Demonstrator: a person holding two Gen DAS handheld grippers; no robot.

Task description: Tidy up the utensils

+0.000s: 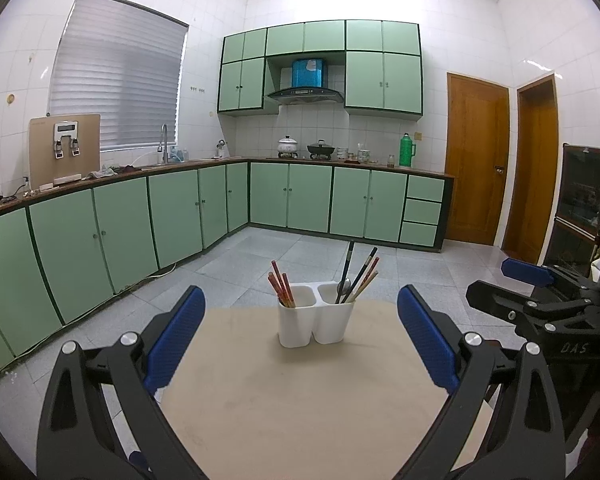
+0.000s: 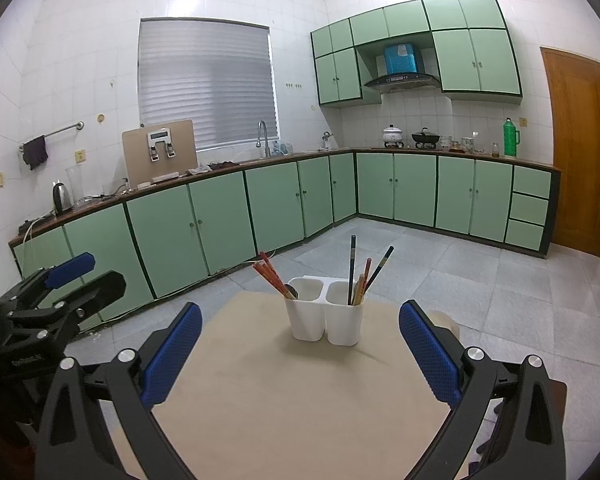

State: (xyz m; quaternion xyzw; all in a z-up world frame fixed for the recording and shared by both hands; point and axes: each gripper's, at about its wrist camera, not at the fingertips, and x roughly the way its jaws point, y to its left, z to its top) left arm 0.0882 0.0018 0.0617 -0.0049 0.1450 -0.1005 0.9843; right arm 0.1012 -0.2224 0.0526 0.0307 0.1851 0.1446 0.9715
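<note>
A white two-compartment utensil holder stands at the far side of a small beige table. Its left compartment holds red chopsticks. Its right compartment holds dark and wooden chopsticks. A metal spoon shows in the right compartment in the left wrist view; in the right wrist view a spoon bowl shows in the left one. My left gripper is open and empty, short of the holder. My right gripper is open and empty too.
The right gripper shows at the right edge of the left wrist view, the left gripper at the left edge of the right wrist view. Green cabinets line the walls beyond a tiled floor. Wooden doors stand at right.
</note>
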